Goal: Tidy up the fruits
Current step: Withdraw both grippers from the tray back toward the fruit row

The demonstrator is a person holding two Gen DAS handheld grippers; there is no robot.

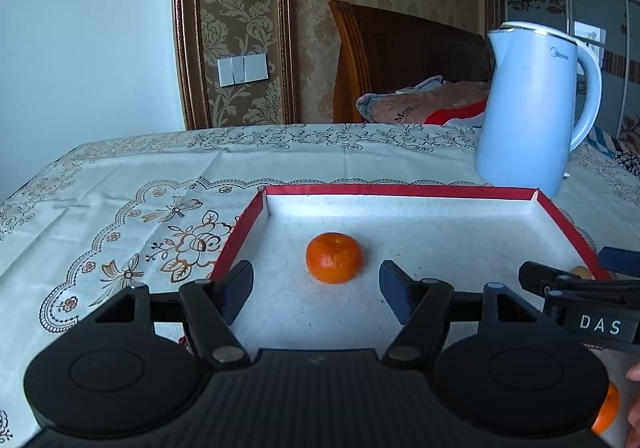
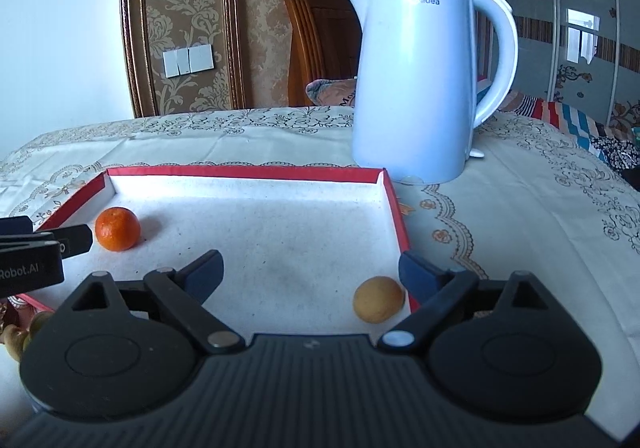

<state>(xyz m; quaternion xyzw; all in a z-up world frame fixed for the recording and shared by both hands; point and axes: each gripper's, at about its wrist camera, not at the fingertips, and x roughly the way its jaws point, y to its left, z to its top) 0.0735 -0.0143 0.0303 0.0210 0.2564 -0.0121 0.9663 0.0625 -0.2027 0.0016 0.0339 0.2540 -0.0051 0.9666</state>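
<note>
Currently: my left gripper (image 1: 316, 286) and right gripper (image 2: 310, 274) both gape, grasping nothing. Orange (image 1: 334, 257) and tan fruit (image 2: 378, 299) lie well apart inside red-rimmed tray (image 2: 248, 171); kettle (image 2: 416, 84) stands behind.

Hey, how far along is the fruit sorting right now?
Done: an orange and a small yellow fruit lie in the red-edged tray. In hand: nothing; the left gripper and right gripper are both open and empty. Left: another orange sits outside the tray, near the left gripper.
</note>
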